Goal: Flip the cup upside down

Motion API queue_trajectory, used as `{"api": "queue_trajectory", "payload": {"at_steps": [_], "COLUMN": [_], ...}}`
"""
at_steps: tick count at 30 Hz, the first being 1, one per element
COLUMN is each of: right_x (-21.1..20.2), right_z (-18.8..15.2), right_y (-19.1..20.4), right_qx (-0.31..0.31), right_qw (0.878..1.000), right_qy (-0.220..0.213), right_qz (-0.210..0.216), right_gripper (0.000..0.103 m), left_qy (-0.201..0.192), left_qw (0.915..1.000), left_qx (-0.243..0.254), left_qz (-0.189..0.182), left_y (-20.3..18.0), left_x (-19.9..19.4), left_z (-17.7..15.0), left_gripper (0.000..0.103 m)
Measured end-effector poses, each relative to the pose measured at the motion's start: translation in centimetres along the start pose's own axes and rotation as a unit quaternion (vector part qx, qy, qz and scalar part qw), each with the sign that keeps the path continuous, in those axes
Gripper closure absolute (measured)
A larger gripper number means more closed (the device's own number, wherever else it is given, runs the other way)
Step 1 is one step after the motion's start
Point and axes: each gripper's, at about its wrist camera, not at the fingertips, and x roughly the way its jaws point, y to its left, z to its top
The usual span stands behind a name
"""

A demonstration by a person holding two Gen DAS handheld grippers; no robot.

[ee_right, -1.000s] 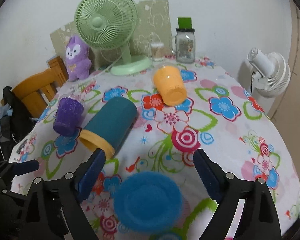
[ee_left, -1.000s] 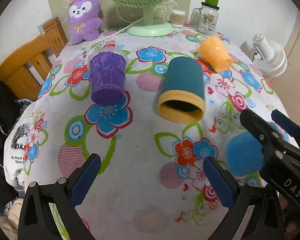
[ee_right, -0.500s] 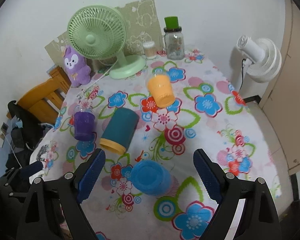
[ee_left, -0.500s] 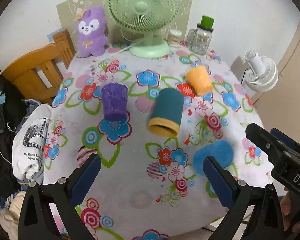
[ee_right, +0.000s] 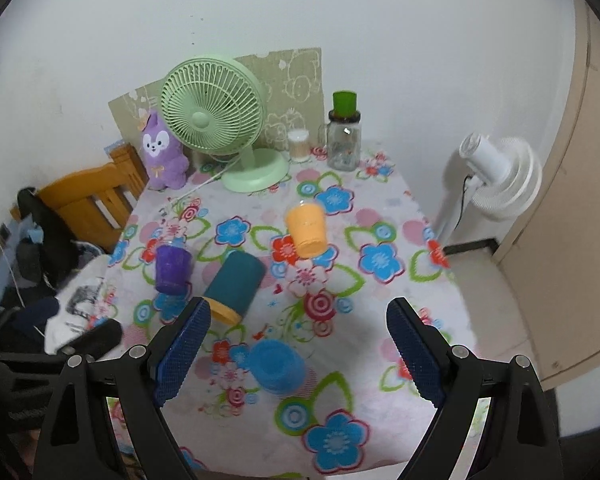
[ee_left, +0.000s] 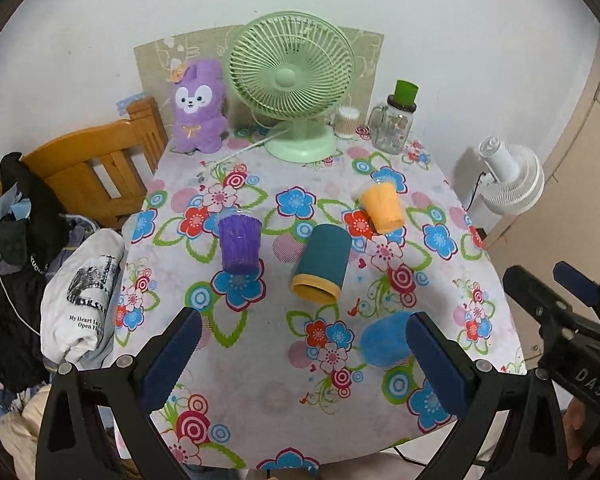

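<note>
Overhead, both cameras look down on a desk (ee_left: 256, 392) covered in a flower-printed cloth. The left gripper (ee_left: 298, 356) hangs above the near edge with its blue-padded jaws spread wide and nothing between them; the right gripper (ee_right: 298, 354) is likewise wide and empty, high over the same edge. Neither touches a cup, which suggests a survey position from which a target can be chosen.

Four cups lie within reach. A fuzzy blue round cup (ee_right: 277, 365) stands nearest, showing only a flat top, so it is probably already inverted, though the blur leaves this uncertain. A teal cylindrical cup with a yellow rim band (ee_left: 321, 263) lies on its side, mouth toward the viewer, just beyond it; this attitude offers its wall to a sideways pinch. A purple ribbed plastic cup (ee_left: 240, 243) stands to the left and an orange plastic cup (ee_left: 381, 208) stands tilted farther right. A pale green table fan (ee_left: 291, 84), a purple plush rabbit (ee_left: 198, 106) and a glass jar with a green lid (ee_left: 396, 124) line the far edge, well apart from the working area.
</note>
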Motion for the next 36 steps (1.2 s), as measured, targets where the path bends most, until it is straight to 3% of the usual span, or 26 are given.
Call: {"api": "queue_trajectory", "payload": {"at_steps": [36], "right_x": [-1.5], "right_z": [-1.2], "right_y": [0.4], "right_qx": [-0.011], "right_qw": [1.0], "right_qy": [-0.002], "right_qz": [-0.015], "right_gripper": [0.012], "left_qy": [-0.028], "left_qw": [0.9995], "left_qx": [0.001], "left_qz": [-0.013], "left_y": [-0.7], "left_x": [-1.6], "left_z": [-0.8], "left_gripper": [0.0]}}
